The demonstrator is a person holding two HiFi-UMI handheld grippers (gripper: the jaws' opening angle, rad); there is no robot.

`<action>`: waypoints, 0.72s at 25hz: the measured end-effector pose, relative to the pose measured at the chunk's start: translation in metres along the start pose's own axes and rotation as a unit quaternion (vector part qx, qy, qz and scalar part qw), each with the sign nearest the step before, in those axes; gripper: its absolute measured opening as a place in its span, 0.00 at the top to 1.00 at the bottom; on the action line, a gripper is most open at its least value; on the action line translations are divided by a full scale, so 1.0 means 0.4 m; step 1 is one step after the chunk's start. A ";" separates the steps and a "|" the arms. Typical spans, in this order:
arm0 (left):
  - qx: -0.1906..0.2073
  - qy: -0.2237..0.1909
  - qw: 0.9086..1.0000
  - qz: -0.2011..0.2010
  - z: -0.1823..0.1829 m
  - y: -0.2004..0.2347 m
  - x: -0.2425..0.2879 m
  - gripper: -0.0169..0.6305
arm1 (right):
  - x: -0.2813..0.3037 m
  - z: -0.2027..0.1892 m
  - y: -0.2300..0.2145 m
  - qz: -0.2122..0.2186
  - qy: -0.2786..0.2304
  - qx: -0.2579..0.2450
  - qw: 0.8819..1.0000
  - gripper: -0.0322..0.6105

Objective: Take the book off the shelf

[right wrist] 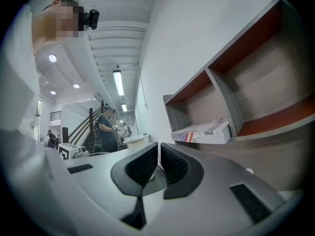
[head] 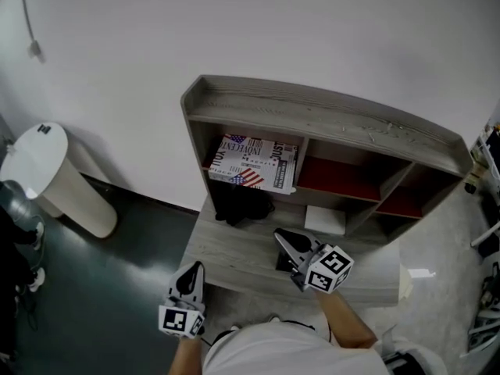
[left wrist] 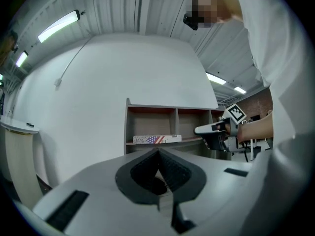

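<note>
The book (head: 254, 162) cover seems to read "JUST".

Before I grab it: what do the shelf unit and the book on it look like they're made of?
Shelf unit: probably laminated board with a matte grey wood-grain finish, since streaky grain shows on its top; some red inner faces look smooth and painted or laminated. Book: paper, likely a softcover, with a printed cover showing text and a flag pattern.

The shelf (head: 312, 109) compartment is open above the flat book (head: 254, 162); a divider (head: 303, 153) walls its right side, and a dark bundle (head: 242, 204) crowds the ledge below.
</note>
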State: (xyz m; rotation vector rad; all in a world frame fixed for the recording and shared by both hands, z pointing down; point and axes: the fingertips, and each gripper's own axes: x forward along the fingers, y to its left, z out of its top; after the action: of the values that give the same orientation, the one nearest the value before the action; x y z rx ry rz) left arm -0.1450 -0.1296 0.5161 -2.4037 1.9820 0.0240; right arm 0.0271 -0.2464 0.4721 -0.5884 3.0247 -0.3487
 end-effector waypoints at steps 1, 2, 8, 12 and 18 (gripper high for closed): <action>-0.003 0.004 1.000 0.002 -0.005 0.006 -0.006 0.95 | 0.013 0.000 -0.007 0.000 0.001 -0.001 1.000 0.91; -0.007 0.007 1.000 0.005 -0.007 0.012 -0.013 0.95 | 0.027 0.001 -0.013 -0.002 0.001 -0.001 1.000 0.91; -0.015 0.010 1.000 0.016 -0.003 0.044 -0.039 0.95 | 0.083 0.024 -0.070 -0.015 -0.016 0.037 0.999 0.80; -0.012 0.007 1.000 0.025 0.010 0.061 -0.057 0.95 | 0.112 0.022 -0.137 -0.033 -0.035 0.107 0.993 0.72; -0.020 0.012 0.998 0.061 -0.003 0.092 -0.120 0.95 | 0.145 -0.007 -0.242 -0.069 -0.067 0.237 0.967 0.64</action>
State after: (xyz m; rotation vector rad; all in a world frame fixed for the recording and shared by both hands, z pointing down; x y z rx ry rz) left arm -0.1902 -0.0896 0.5184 -2.3133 2.1566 0.0361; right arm 0.0085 -0.3551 0.4970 -0.7404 2.6318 -0.9581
